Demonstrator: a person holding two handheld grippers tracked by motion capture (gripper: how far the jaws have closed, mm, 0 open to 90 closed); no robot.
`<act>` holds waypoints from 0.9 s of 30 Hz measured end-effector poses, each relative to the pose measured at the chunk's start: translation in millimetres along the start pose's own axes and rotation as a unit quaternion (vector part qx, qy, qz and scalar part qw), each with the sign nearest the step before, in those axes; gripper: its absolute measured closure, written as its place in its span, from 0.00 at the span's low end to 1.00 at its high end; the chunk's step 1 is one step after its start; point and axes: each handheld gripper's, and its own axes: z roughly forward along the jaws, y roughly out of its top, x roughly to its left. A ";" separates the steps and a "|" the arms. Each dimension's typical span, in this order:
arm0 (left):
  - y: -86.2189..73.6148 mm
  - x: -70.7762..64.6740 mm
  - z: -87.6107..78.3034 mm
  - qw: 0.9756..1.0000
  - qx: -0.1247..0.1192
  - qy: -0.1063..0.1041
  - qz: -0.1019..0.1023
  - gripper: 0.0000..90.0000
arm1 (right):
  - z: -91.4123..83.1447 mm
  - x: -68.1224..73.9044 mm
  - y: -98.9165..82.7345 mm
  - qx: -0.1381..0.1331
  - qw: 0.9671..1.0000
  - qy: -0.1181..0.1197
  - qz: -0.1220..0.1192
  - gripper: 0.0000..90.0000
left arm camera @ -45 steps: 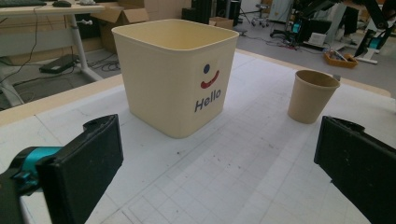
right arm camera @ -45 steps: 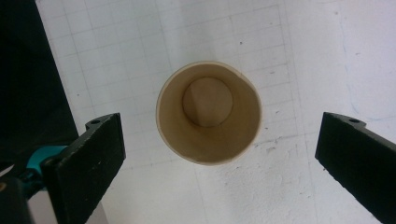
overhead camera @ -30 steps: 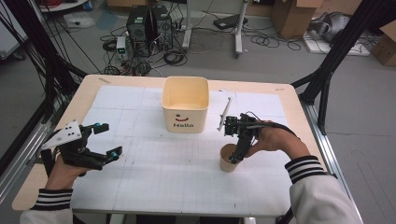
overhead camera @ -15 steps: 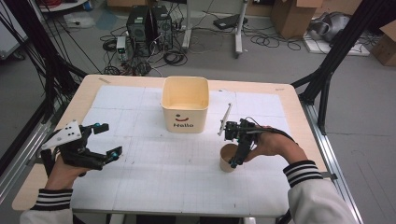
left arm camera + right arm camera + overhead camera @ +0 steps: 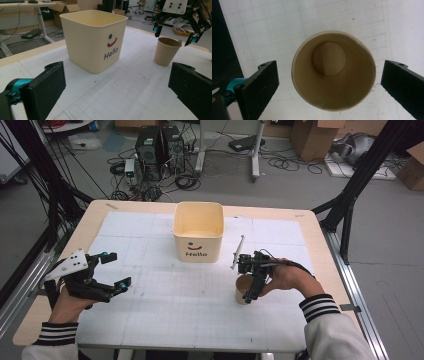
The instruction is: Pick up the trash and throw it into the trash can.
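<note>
Our right gripper (image 5: 256,282) hangs spread wide directly above the upright paper cup (image 5: 242,292) at the near right; our left gripper (image 5: 109,272), likewise spread and empty, rests far off left.

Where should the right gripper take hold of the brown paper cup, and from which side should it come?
Probably the wall just under the rim, coming straight down from above. The paper cup stands upright and empty, mouth open. The right gripper hangs over it, open, one jaw on each side of the round wall. Closing gently would press opposite sides; a hard squeeze may dent the thin paper.
</note>
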 end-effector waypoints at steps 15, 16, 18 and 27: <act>-0.8 -0.2 1.1 1.000 0.001 -0.002 -0.002 0.02 | 15.5 -1.3 -2.9 0.000 1.000 -0.005 0.001 0.00; -0.8 -0.2 1.1 1.000 0.001 -0.002 -0.002 0.02 | 16.2 -1.7 -3.0 0.002 1.000 -0.005 -0.003 0.00; -0.9 0.0 1.1 1.000 0.003 -0.002 -0.001 0.02 | 16.8 -1.7 -3.1 0.003 1.000 -0.006 -0.002 0.00; -1.0 -0.5 1.4 1.000 0.002 -0.003 -0.001 0.02 | 24.4 -1.4 -4.1 0.006 1.000 -0.009 0.003 0.00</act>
